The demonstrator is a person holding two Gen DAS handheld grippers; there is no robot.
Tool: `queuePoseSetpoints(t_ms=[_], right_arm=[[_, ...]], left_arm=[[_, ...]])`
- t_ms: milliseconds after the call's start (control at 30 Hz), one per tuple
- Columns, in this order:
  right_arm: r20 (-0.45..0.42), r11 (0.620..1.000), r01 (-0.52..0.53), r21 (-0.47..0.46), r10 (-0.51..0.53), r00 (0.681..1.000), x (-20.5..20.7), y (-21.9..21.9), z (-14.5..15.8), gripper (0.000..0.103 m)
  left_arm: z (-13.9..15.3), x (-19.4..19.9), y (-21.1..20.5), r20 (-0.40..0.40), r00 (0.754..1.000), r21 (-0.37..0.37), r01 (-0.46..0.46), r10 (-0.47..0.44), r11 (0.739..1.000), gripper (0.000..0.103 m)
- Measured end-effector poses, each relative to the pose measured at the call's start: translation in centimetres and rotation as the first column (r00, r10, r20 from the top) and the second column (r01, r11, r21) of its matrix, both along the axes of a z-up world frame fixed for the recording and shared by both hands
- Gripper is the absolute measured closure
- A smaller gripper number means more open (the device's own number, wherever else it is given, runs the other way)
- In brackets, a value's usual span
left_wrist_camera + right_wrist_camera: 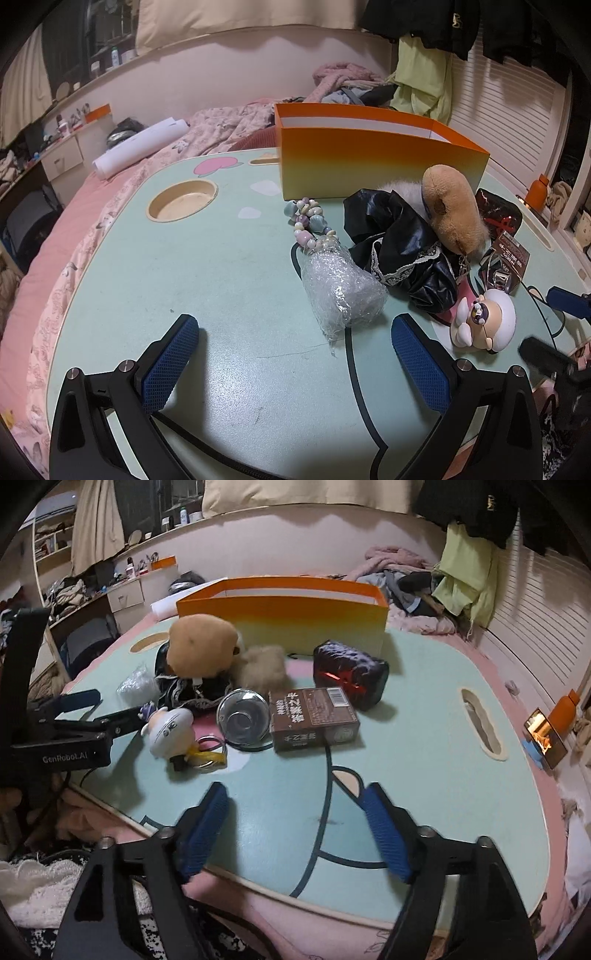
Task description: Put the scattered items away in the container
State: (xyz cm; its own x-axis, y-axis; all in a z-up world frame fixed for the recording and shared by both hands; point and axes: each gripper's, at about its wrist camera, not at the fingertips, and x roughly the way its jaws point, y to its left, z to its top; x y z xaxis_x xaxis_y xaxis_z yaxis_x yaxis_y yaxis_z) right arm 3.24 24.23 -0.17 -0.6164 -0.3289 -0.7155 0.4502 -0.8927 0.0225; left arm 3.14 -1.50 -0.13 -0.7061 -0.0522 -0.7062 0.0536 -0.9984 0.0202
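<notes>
Mint-green laminate lap table (424,716) w/ cartoon print sits over a pink bed; I take the tall orange-to-yellow cardboard box (295,616) at its far edge as my landmark. I can't see inside the box from either cam. All clutter lies in front of the box, none in it as far as I see. Just in front of the box: tan plush toy (199,646) on a crumpled black satin cloth w/ lace trim (399,240), and a dark glossy pouch w/ red marks (351,672). Nearer me than the pouch: brown printed carton (314,716), clear glass dome (242,716), white round-headed figurine (170,731). In the left cam, front-left of the box, a bubble-wrap bundle (340,291) w/ a pastel bead string (310,221) at its box end. My left gripper (295,354) is spread wide, nothing between pads, over bare table. My right gripper (295,827) is also spread, empty, well short of the carton.
</notes>
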Motion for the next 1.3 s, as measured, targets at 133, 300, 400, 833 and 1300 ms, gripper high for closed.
queuePoseSetpoints(t_ms=[133,300,400,833,1300], right_arm=[[-0.004,1.0,0.01,-0.003,-0.01,1.0,-0.33,0.21,-0.68,0.0],[-0.04,1.0,-0.013,-0.021,0.012,0.999,-0.05,0.52,-0.83,0.0],[-0.059,0.999,-0.025,-0.028,0.023,0.998,0.01,0.46,-0.78,0.0],[-0.078,0.998,-0.053,-0.035,0.05,0.996,0.18,0.27,-0.85,0.0],[-0.108,0.995,-0.077,-0.057,0.07,0.992,0.35,0.39,-1.11,0.0]], left_arm=[[-0.06,-0.11,-0.07,0.0,1.0,-0.001,0.001,-0.001,1.0,0.0],[-0.16,-0.31,-0.2,0.0,1.0,-0.001,0.004,-0.004,1.0,0.0],[-0.15,-0.29,-0.19,0.0,1.0,-0.001,0.004,-0.004,1.0,0.0],[-0.17,-0.36,-0.16,-0.001,1.0,-0.001,0.006,-0.006,1.0,0.0],[-0.19,-0.19,-0.19,-0.002,1.0,-0.002,0.007,-0.007,1.0,0.0]])
